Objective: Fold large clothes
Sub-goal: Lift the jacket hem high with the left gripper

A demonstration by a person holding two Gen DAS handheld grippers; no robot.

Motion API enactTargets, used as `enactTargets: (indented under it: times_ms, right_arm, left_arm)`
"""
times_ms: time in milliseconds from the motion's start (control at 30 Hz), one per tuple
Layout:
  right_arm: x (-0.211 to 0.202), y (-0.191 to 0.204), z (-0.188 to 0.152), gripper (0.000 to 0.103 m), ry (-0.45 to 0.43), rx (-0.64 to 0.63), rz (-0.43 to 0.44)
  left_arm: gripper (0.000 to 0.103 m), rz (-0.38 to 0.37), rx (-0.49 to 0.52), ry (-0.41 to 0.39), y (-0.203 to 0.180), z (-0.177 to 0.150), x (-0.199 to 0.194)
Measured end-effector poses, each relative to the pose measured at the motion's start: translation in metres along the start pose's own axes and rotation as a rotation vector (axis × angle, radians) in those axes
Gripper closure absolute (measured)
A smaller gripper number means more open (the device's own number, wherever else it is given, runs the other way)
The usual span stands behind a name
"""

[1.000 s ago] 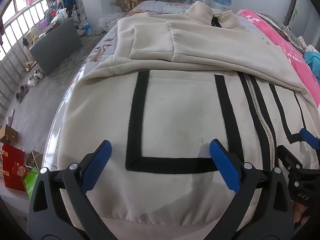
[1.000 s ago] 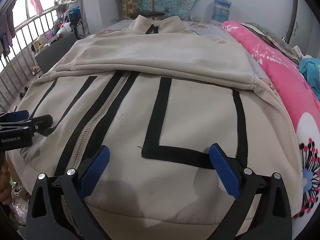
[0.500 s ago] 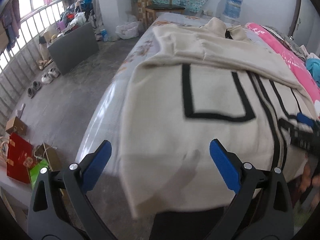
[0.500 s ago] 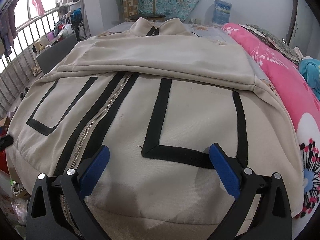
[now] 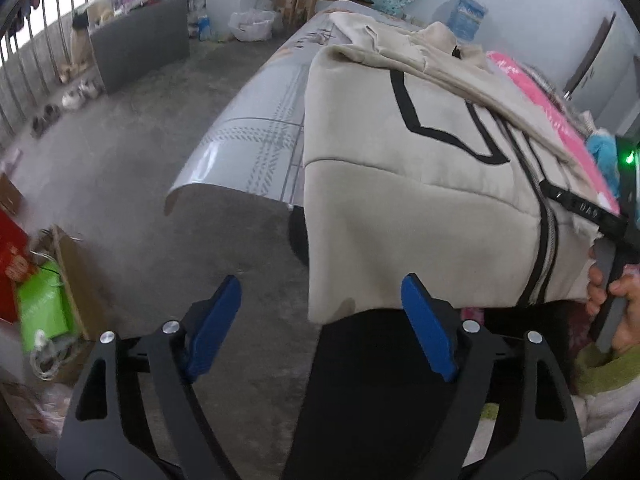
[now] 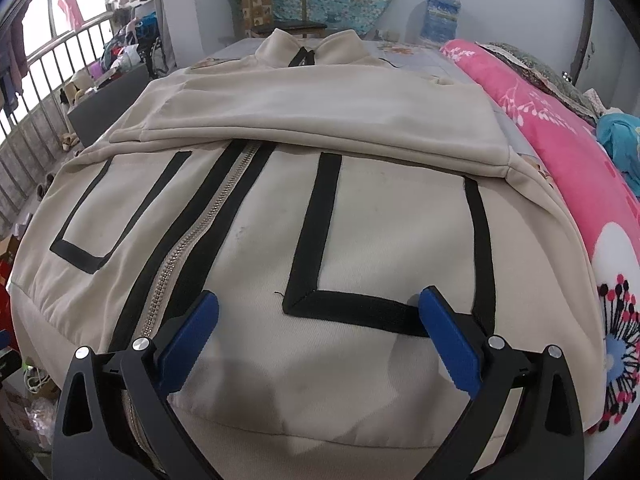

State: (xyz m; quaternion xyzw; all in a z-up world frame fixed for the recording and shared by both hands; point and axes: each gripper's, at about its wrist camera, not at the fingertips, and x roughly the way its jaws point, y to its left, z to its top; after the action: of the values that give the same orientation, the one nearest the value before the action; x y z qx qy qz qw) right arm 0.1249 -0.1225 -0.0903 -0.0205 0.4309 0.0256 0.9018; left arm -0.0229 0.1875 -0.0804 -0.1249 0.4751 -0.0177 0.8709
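Hovering off the jacket (image 5: 400, 216)'s hanging hem corner, left gripper (image 5: 320, 320) has just been closing, empty; corner lies just ahead-right; right gripper (image 6: 316, 340) spread, empty, over its hem

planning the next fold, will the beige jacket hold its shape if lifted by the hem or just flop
Likely floppy: the beige jacket already droops over the bed edge at its hem. The thick fleece-like cloth probably has some weight and grips rather than slides. The metal zipper may stiffen the middle slightly.
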Motion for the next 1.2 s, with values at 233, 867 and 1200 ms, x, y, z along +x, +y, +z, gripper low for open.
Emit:
enactTargets:
  times_ms: [233, 867, 1200]
  right_arm:
    - [-0.001, 0.001, -0.002, 0.006, -0.003, 0.008, -0.006]
    - [-0.001, 0.0, -0.003, 0.006, -0.017, 0.018, -0.015]
    - [-0.001, 0.001, -0.004, 0.006, -0.016, 0.023, -0.02]
  left_arm:
    - [0.025, -0.141, -0.033, 0.021, 0.008, 0.007, 0.026]
    - [0.069, -0.197, 0.017, 0.018, -0.011, 0.01, 0.034]
    - [0.088, -0.039, 0.096, 0.017, -0.028, 0.01, 0.018]
